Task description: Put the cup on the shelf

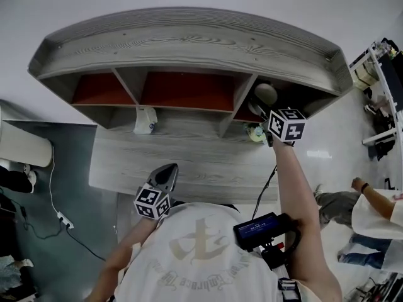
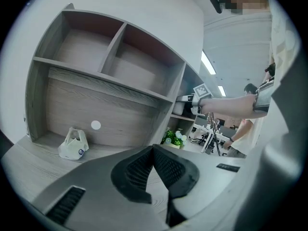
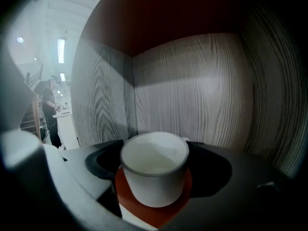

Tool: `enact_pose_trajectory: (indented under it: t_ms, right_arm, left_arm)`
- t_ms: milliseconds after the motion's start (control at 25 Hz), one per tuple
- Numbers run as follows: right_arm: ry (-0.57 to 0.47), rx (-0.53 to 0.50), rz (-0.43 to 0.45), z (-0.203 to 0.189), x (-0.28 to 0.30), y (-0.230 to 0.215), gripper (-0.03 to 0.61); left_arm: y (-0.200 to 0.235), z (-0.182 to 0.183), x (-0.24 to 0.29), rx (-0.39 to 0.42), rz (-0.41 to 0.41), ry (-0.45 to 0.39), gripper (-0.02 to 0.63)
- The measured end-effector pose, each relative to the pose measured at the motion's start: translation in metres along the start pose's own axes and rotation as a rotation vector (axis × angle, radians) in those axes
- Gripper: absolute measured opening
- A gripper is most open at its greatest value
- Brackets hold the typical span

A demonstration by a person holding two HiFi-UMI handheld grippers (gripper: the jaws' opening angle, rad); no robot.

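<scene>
Deep in the shaded right compartment of the grey wood-grain shelf (image 1: 189,43), on its red floor: smooth white cup (image 3: 154,174), upright and empty, handle half hidden, clamped by the right gripper (image 3: 155,150). Over the desk (image 1: 208,162), left gripper (image 2: 153,150), ribbed pads pressed together on nothing.

Pale short-sleeved T-shirt (image 1: 201,257), with a faded emblem and curved lettering printed on it. Dark box with a blue-lit screen (image 1: 259,226) strapped at the right forearm; thin black cable (image 1: 267,186) beside that arm.

Left claw (image 2: 153,150): grey body, black ribbed pads (image 2: 137,172). Right claw (image 3: 154,170): black.

Left cube (image 1: 152,201) and right cube (image 1: 288,124): white, black square markers.
</scene>
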State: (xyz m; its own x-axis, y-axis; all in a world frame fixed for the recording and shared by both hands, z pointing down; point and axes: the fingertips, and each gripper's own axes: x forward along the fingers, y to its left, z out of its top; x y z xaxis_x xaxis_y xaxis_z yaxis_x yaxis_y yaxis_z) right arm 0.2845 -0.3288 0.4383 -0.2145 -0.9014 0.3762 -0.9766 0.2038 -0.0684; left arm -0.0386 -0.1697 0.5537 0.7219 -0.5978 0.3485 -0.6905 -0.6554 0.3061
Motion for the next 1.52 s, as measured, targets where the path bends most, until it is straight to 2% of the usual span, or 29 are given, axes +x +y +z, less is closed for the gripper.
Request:
enact_pose_trajectory:
  t_ms: [240,600,1040,1400,1520]
  right_arm:
    - [-0.029,0.018,0.007,0.006,0.003,0.000,0.433]
    - [-0.117,0.070,0.017,0.016,-0.029,0.006,0.433]
    - [-0.187,0.073,0.006,0.006,-0.058,0.001,0.274]
    - [-0.228,0.093,-0.030,-0.019,-0.102,0.003,0.056]
    - [-0.235,0.114,-0.019,-0.033,-0.114,0.009,0.006]
  left_arm:
    - [0.003,0.003,0.002,0.006,0.000,-0.006,0.002]
    - [-0.002,0.001,-0.011,0.010,-0.016,0.006,0.002]
    - [-0.009,0.000,0.007,0.026,-0.073,0.020,0.003]
    - [-0.023,-0.001,0.011,0.051,-0.131,0.033,0.003]
    - [-0.028,0.001,0.012,0.062,-0.150,0.035,0.003]
